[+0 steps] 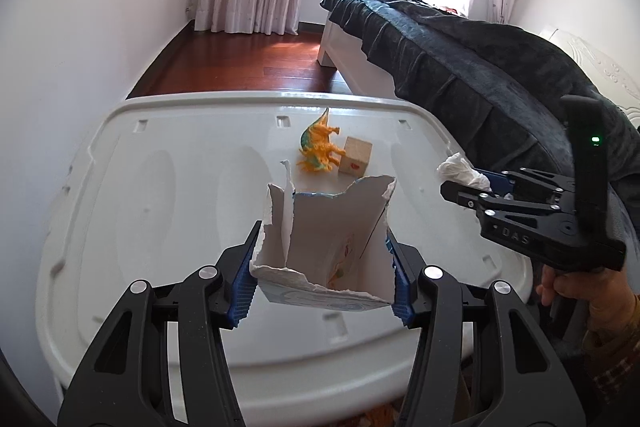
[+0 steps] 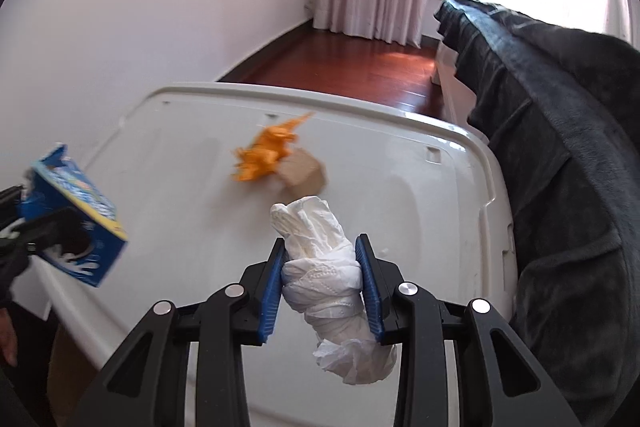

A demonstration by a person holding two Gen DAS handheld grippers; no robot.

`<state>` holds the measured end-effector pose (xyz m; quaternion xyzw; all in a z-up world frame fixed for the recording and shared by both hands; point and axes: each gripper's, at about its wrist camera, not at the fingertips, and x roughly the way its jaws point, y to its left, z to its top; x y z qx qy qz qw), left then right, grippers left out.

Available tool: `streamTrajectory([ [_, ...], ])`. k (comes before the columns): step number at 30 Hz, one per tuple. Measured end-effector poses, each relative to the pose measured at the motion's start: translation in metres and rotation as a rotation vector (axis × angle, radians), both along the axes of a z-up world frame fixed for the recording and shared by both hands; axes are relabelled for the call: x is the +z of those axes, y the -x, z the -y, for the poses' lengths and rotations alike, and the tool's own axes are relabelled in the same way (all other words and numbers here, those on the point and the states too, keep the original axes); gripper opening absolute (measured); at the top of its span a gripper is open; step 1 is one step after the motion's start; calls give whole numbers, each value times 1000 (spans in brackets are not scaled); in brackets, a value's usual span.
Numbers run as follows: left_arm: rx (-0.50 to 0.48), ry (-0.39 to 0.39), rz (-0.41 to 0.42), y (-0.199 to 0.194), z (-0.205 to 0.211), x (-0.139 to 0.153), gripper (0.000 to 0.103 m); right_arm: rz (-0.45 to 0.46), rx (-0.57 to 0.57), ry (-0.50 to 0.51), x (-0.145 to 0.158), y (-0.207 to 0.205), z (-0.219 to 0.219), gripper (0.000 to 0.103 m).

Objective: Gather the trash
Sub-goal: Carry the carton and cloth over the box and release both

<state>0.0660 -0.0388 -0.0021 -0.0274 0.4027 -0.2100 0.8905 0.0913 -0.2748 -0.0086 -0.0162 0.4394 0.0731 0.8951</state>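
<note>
The torn blue carton [image 1: 324, 247] sits clamped in the left gripper [image 1: 322, 287] above the white bin lid [image 1: 168, 187]; the right gripper [image 2: 322, 287] pinches a crumpled tissue wad [image 2: 324, 279]. Thin torn card could buckle and slip, or the soft wad could work loose, landing beside the toy dinosaur [image 1: 320, 147] and wooden block [image 1: 356, 161].

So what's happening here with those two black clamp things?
A person is gathering trash with a handheld gripper in each hand. The left gripper clamps a torn blue carton, open end up; the right gripper clamps a wad of tissue. A toy dinosaur and wooden block sit on the white lid.
</note>
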Motion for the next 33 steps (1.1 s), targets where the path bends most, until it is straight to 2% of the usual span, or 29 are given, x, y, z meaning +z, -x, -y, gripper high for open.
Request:
streamTrajectory([
  [5, -3, -17, -22, 50, -19, 3, 53, -25, 57, -44, 1, 64, -42, 35],
  [8, -9, -20, -50, 80, -29, -1, 53, -75, 100, -71, -13, 106, -70, 35],
  [12, -30, -34, -86, 112, -35, -10, 53, -146, 127, -71, -35, 142, -92, 35],
  [17, -33, -59, -125, 136, -45, -22, 53, -225, 110, -79, -61, 167, -99, 35],
  [24, 3, -107, -245, 154, -57, -52, 54, -277, 81, -54, -75, 176, -102, 39],
  [26, 13, -130, -277, 156, -56, -60, 59, -280, 68, -46, -75, 175, -102, 50],
  [29, 45, -178, -286, 156, -56, -62, 73, -264, 43, -31, -73, 176, -99, 66],
  [31, 75, -205, -265, 155, -56, -59, 81, -252, 24, -37, -71, 175, -95, 73],
  [33, 95, -211, -254, 154, -57, -56, 83, -241, 5, -38, -69, 176, -92, 78],
])
